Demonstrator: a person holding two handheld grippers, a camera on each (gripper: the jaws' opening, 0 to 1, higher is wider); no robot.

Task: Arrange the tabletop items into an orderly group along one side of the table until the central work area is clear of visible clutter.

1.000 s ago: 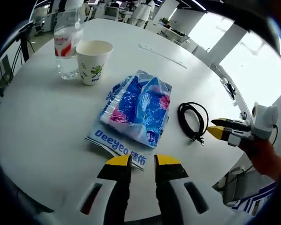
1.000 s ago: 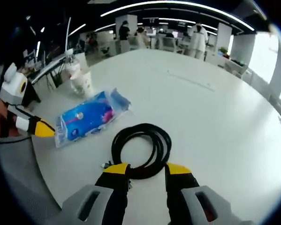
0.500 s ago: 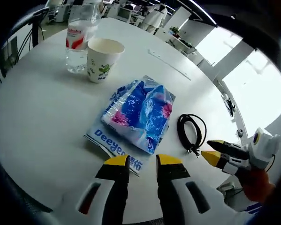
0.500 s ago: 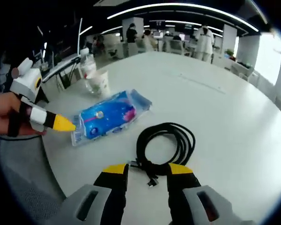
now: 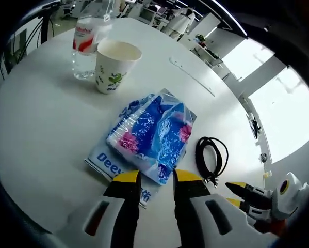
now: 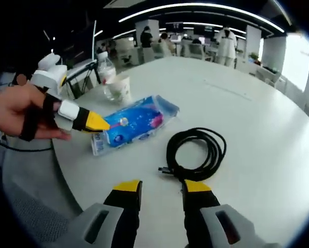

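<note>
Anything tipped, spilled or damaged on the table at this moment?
Nothing stands out. The water bottle and paper cup stand upright side by side, the blue tissue pack lies flat, and the black cable lies coiled, with no spill visible.

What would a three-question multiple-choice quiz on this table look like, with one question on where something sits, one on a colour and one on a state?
1. Where does the paper cup stand?
A. Right beside the water bottle
B. On top of the blue packet
C. Inside the coiled cable

2. What colour is the coiled cable?
A. White
B. Black
C. Red

3. What are the right gripper's fingers doing?
A. Clamped on the cable
B. Holding the cup
C. Open, holding nothing

Answers:
1. A: in the left gripper view the cup stands next to the bottle at the far side of the white table.
2. B: the loop is black in both views.
3. C: in the right gripper view the yellow-tipped fingers stand apart with bare table between them, the cable just ahead.
</note>
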